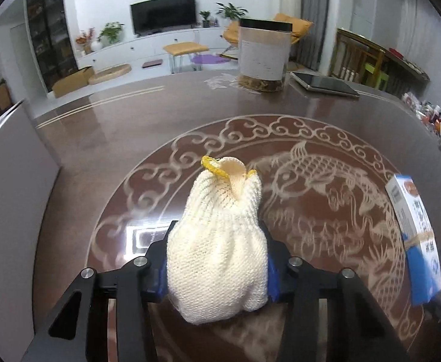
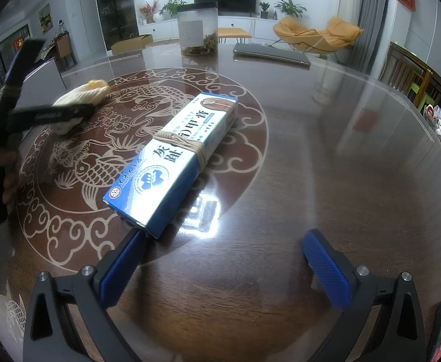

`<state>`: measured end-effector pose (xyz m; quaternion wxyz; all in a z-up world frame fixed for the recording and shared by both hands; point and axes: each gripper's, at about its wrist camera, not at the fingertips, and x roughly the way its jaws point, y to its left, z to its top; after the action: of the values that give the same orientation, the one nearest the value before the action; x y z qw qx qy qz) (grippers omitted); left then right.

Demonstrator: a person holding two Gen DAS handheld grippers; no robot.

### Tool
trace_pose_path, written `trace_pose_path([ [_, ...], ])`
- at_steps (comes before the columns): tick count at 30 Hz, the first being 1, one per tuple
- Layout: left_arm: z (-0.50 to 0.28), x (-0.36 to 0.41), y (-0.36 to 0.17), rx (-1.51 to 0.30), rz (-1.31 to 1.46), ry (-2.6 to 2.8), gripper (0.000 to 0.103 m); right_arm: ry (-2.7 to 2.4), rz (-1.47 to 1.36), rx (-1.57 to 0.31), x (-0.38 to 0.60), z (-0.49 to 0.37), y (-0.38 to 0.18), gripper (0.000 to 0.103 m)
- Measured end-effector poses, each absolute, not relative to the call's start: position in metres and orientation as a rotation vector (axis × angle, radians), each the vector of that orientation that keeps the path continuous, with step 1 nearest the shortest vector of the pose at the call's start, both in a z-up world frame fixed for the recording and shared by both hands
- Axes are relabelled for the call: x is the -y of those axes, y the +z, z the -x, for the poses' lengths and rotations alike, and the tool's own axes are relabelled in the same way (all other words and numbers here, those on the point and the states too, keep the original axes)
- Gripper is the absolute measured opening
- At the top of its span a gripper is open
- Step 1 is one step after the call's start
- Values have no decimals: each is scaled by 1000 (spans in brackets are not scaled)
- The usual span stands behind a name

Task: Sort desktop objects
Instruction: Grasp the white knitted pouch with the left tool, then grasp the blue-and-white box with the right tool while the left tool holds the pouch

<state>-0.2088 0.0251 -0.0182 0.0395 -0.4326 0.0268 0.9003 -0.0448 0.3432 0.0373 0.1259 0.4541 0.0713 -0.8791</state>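
With left tool [image 1: 217, 268] pinching the rolled white glove [image 1: 217, 241] low over the counter [image 1: 106, 138], lift straight, keeping grip firm across the knit. Right tool [image 2: 220, 259] spread, empty, beside the blue box [image 2: 175, 157]; hold clear.

The right gripper [image 2: 223, 259] stands wide open above the dark counter [image 2: 326, 150], its left blue finger touching the near end of a blue-and-white box [image 2: 175, 157] bound with string. Far left, the blurred left gripper [image 2: 60, 114] clamps a cream knitted glove [image 2: 81, 96] — behind stand a jar [image 2: 198, 28] and a tablet [image 2: 270, 54].
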Motion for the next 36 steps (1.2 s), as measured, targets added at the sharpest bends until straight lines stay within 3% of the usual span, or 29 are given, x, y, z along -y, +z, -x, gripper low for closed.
trace_pose_path([
  [11,101,5,-21,8,1373,2853,49,-2560,-1322,-207,-344,46,37,103],
  [32,99,5,-19,-14,1379,2861,50,-2562,-1322,-207,-344,46,36,103],
  [36,99,4,-20,-14,1379,2862,51,-2619,-1149,-86,-356,29,55,103],
])
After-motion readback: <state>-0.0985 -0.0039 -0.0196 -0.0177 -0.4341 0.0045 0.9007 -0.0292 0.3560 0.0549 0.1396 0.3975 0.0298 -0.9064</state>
